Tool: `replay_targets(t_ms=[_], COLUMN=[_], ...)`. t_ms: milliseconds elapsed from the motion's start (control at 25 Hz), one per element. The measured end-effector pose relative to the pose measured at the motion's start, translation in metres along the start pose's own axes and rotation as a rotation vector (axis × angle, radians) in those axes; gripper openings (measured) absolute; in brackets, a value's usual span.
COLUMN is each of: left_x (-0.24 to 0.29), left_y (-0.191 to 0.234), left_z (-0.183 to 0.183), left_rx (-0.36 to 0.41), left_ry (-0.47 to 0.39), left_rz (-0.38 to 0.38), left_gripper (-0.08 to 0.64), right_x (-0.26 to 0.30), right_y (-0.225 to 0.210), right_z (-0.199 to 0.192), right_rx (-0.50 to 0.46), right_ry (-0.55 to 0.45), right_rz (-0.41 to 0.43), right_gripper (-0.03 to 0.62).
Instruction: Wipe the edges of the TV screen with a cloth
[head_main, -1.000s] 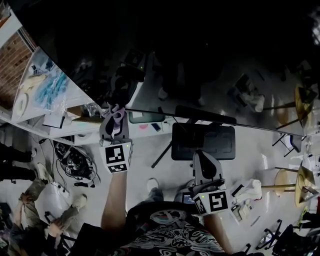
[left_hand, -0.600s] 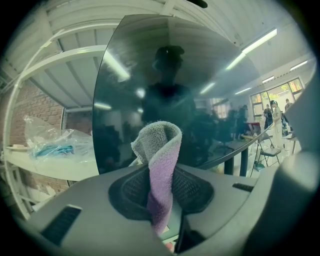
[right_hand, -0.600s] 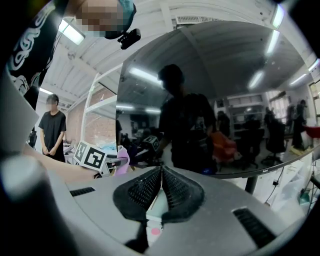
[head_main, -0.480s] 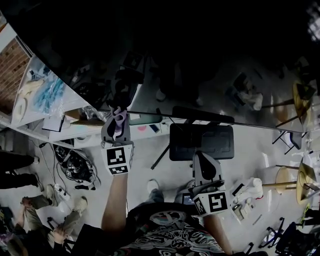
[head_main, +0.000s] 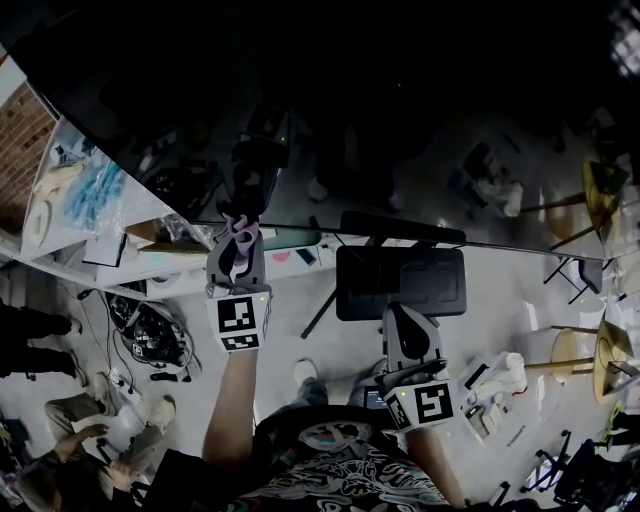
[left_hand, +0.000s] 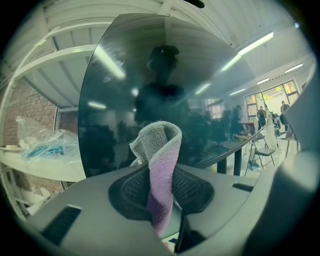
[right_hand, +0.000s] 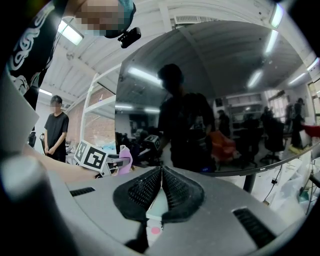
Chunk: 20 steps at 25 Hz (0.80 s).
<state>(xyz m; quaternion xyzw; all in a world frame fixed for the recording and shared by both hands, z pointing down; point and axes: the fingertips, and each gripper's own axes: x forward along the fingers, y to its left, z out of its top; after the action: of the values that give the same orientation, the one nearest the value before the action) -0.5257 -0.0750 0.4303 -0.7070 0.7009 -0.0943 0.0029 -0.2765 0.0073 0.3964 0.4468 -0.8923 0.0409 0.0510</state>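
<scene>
The left gripper (left_hand: 161, 189) pinches the cloth (left_hand: 161, 145) just beside the TV screen (head_main: 420, 110), near its seven-o'clock corner. Wiping seems barely begun (most edges remain). The right gripper (right_hand: 161, 175), jaws together, is empty.

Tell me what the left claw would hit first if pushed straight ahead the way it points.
The cloth pinched in the left claw sticks out in front, so it would meet the dark TV screen first, near its lower edge. Whether it touches now is unclear.
</scene>
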Motion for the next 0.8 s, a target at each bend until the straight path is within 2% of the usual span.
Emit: replay_targets(t_ms=[800], left_x=[0.004], left_y=[-0.035], left_z=[0.005], left_rx=[0.0], left_ry=[-0.001], left_rz=[-0.053], left_gripper=[0.103], right_x=[-0.01], right_y=[-0.014], right_z=[-0.003], right_rx=[0.007], right_ry=[0.004], right_rz=[-0.008], right_gripper=[0.029])
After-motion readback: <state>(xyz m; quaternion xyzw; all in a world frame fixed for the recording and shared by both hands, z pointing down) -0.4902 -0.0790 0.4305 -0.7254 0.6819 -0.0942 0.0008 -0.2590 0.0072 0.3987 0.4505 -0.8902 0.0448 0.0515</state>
